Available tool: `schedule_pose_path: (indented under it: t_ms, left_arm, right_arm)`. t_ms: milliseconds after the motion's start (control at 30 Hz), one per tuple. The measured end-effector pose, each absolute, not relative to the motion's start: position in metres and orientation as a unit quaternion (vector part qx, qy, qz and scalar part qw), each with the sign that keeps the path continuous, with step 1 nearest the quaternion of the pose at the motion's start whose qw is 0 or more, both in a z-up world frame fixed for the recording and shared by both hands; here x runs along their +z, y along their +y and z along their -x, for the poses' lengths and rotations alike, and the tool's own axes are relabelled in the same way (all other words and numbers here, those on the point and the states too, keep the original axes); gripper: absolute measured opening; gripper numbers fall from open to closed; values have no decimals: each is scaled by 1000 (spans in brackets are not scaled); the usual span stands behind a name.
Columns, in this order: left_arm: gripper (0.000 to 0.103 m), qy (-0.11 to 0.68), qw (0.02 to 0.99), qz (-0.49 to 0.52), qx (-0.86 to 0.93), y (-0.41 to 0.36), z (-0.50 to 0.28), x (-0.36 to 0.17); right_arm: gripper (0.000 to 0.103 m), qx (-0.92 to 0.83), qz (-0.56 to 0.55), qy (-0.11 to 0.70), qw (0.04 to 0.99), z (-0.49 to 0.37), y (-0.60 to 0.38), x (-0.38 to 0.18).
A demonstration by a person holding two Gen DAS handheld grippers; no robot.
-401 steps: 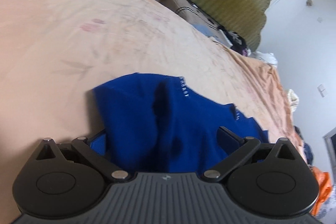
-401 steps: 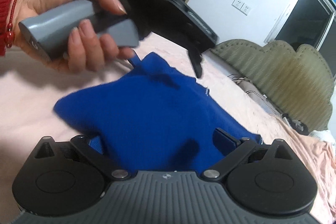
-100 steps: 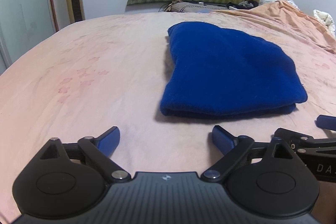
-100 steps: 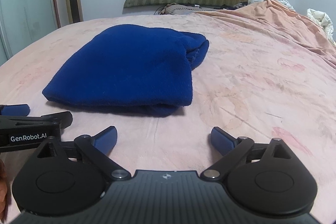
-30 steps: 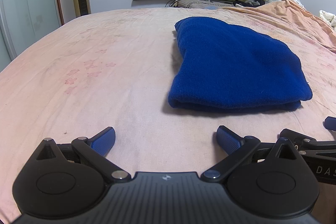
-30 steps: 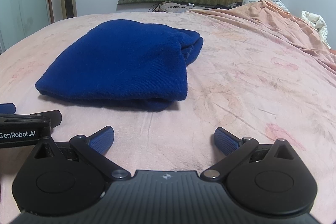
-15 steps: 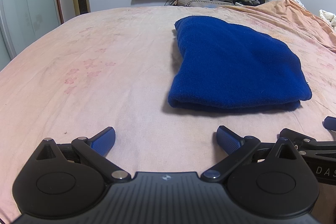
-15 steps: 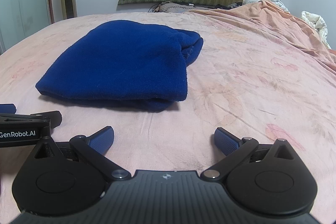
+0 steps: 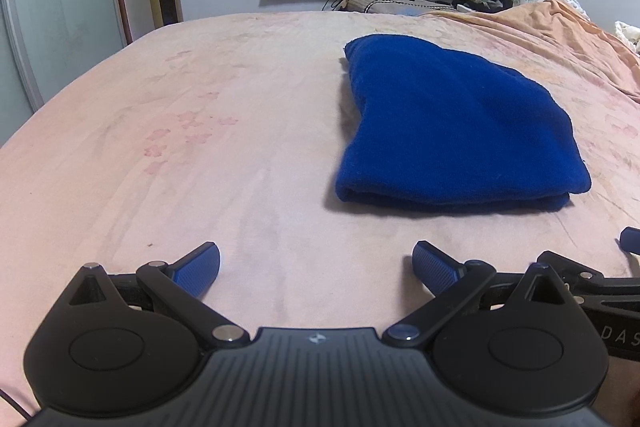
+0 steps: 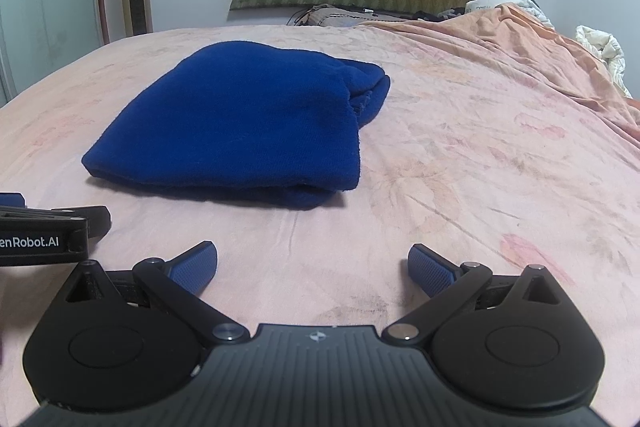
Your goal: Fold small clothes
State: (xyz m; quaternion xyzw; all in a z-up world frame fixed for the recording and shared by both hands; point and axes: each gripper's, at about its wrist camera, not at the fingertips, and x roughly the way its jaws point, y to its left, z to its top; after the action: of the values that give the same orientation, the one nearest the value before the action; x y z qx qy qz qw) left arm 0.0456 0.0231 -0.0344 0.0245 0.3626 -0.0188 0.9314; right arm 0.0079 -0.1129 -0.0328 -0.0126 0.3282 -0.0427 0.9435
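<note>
In the left wrist view the left gripper (image 9: 316, 263) is spread wide and empty over the bed (image 9: 160, 147), and the blue garment (image 9: 452, 131) lies folded flat at about one o'clock, well apart from it. In the right wrist view the right gripper (image 10: 312, 263) is likewise spread and empty, with the garment at eleven o'clock. The fold looks finished, so I'd only pinch the uneven near edge if squaring is wanted, lifting low so the layers don't slide.

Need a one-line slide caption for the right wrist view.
Folded blue garment lying on the pink bedsheet, right tongs open and empty in front of it.
</note>
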Motion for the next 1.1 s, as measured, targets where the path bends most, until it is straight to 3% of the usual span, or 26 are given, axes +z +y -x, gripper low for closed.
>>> schedule_pose_path:
  t_ms: [1100]
  left_arm:
    - [103,341,940,-21,-15,26,-48,-48]
  right_arm:
    - [103,-43,1,334,942,-13,-115,-41]
